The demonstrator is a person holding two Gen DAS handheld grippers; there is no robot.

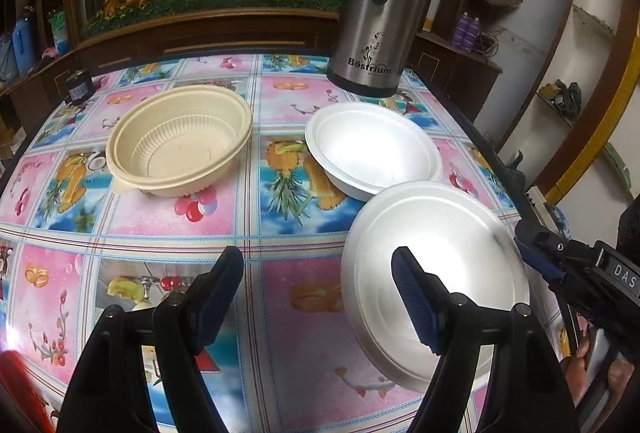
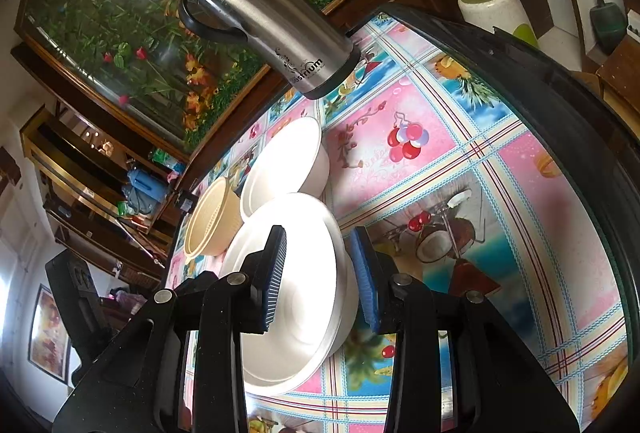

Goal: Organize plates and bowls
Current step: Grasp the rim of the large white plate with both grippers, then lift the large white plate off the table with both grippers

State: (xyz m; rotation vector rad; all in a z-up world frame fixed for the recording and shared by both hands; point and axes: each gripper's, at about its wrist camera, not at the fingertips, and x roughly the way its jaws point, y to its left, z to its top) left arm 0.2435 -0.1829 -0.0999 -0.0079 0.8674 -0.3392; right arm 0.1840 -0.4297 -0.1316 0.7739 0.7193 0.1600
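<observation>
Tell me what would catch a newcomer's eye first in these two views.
Probably the white foam bowl that the right gripper clamps by its rim, tilted above the fruit-print tablecloth. Behind it sit another white bowl and, to its left, a beige ribbed bowl. A tall steel flask stands at the far edge.

Near white bowl [image 2: 304, 297]: glare washes out its inside, and the right gripper [image 2: 320, 273] fingers cover part of the rim, so contact can't be told.
Beige bowl [image 2: 210, 223]: beyond the near white bowl, its lower edge tucked behind that rim.
Flask [image 1: 380, 5]: behind the bowls, top cut by the frame edge.
Red object [image 1: 20, 385]: far left of the near white bowl, blurred, cropped, unidentifiable.
</observation>
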